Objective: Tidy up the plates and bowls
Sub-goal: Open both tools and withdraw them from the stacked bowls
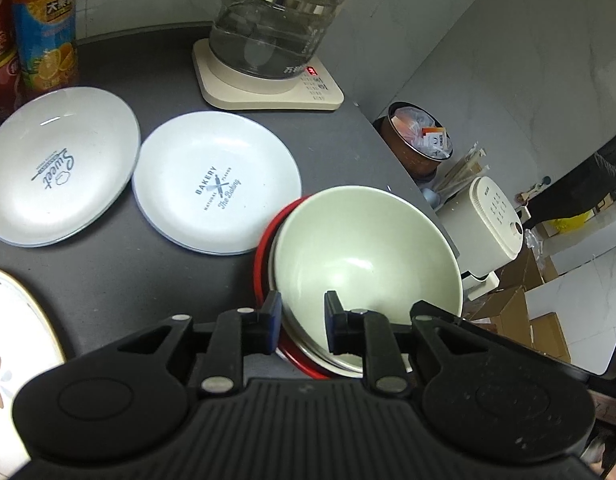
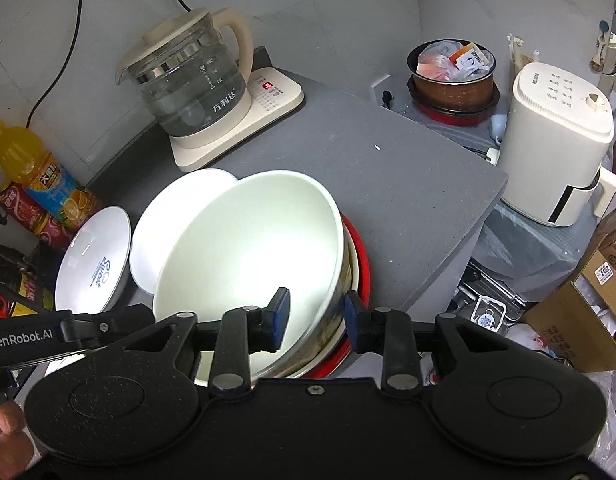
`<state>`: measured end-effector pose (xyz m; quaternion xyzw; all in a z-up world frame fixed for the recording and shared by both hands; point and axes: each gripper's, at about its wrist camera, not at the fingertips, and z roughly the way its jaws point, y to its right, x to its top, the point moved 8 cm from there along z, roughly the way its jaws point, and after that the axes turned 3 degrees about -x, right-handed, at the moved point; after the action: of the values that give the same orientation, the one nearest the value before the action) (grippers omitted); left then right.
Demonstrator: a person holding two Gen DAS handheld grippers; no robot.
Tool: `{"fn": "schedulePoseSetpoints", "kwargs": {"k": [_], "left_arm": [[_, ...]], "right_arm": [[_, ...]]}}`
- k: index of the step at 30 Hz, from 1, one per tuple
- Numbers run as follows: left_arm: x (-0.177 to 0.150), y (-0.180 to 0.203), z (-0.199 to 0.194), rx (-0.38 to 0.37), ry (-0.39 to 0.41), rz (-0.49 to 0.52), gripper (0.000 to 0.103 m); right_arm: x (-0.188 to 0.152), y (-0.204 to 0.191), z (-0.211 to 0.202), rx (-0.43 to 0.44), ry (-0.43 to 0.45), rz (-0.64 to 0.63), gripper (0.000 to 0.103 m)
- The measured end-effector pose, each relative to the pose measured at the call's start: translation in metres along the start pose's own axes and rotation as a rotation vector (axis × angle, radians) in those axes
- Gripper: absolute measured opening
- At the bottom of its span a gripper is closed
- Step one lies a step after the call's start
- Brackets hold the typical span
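Both tongs straddle the rim of the pale bowl [image 1: 368, 256], one finger inside and one outside; whether the left tongs [image 1: 301, 320] and right tongs [image 2: 316, 314] actually pinch it cannot be told. The bowl sits tilted in a steel bowl [image 2: 332, 320] and a red bowl [image 1: 263, 256] near the bench [image 2: 388, 184] edge, so an uneven lift could likely tip the stack off. Counted: three nested bowls, two printed plates [image 1: 215, 184], one flowered plate [image 1: 11, 320].

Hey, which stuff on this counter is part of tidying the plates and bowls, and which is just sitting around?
For the job: pale bowl, red dish beneath it, Bakery plate, Sweet plate, flower plate.

Just lying about: glass kettle, juice bottle, white appliance, brown pot.
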<state>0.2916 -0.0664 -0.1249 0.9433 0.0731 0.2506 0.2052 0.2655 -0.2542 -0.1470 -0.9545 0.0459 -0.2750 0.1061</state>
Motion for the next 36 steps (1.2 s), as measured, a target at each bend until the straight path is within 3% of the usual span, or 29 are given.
{"fn": "schedulePoseSetpoints", "kwargs": {"k": [4, 6, 9, 13, 25, 32, 34, 36], "left_arm": [[0.0, -0.006, -0.005, 0.003, 0.009, -0.016, 0.02], [-0.001, -0.01, -0.006, 0.009, 0.01, -0.023, 0.021], [0.0, -0.015, -0.008, 0.017, 0.009, -0.025, 0.021], [0.001, -0.024, -0.015, 0.025, 0.018, -0.028, 0.021], [-0.007, -0.056, -0.042, 0.051, 0.049, -0.065, 0.021], [-0.009, -0.071, -0.052, 0.059, 0.064, -0.095, 0.021], [-0.009, -0.074, -0.054, 0.068, 0.064, -0.103, 0.022], [-0.008, -0.076, -0.057, 0.08, 0.072, -0.107, 0.023]], "right_arm": [[0.004, 0.006, -0.009, -0.01, 0.033, 0.006, 0.032], [0.006, 0.013, -0.011, -0.046, 0.058, 0.024, 0.021], [0.006, 0.012, -0.007, -0.018, 0.056, 0.023, 0.009], [0.004, 0.009, -0.001, -0.055, 0.05, -0.009, 0.008], [-0.004, 0.007, -0.005, -0.045, -0.007, -0.013, 0.01], [-0.001, -0.001, -0.021, -0.021, -0.002, -0.027, 0.021], [0.002, -0.005, -0.027, -0.012, 0.007, -0.039, 0.028], [0.007, -0.011, -0.032, 0.005, 0.025, -0.062, 0.047]]}}
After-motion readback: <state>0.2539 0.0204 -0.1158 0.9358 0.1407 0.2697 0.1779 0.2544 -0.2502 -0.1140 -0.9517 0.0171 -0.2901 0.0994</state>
